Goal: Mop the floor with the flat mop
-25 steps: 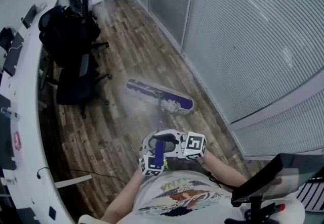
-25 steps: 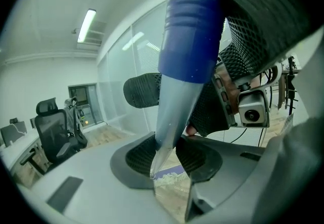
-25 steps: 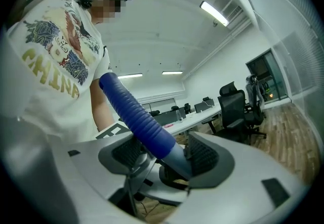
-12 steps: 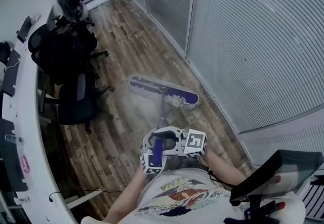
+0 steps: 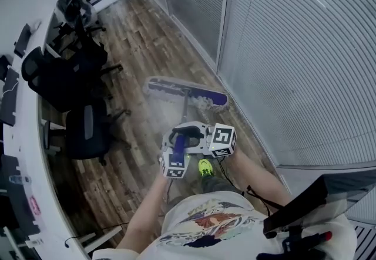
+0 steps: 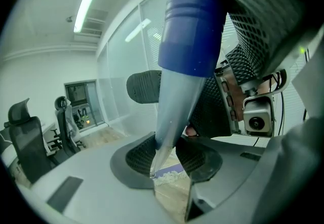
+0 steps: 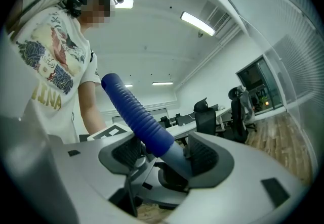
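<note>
1. On the wood floor (image 5: 136, 36), close beside the blind-covered glass wall (image 5: 294, 47), the flat mop (image 5: 185, 91) is lying pad-down (blue body, pale fringe showing).
2. Left claw (image 6: 172, 153) is clamping the mop handle (image 5: 185, 113) on its grey shaft, below the blue grip (image 6: 192, 20).
3. Right claw (image 7: 164, 154) is gripping the same handle where the ribbed grip meets the shaft.
4. Black office chairs (image 5: 82, 130) are standing along the curved white tabletop (image 5: 23, 153), well apart from the mop.

Matt, grainy wood planks on floor (image 5: 141, 36); fringed cloth on flat mop head (image 5: 185, 90); ribbed blue plastic over smooth pale metal on mop handle (image 7: 139, 117); black mesh fabric on office chairs (image 5: 59, 80).
</note>
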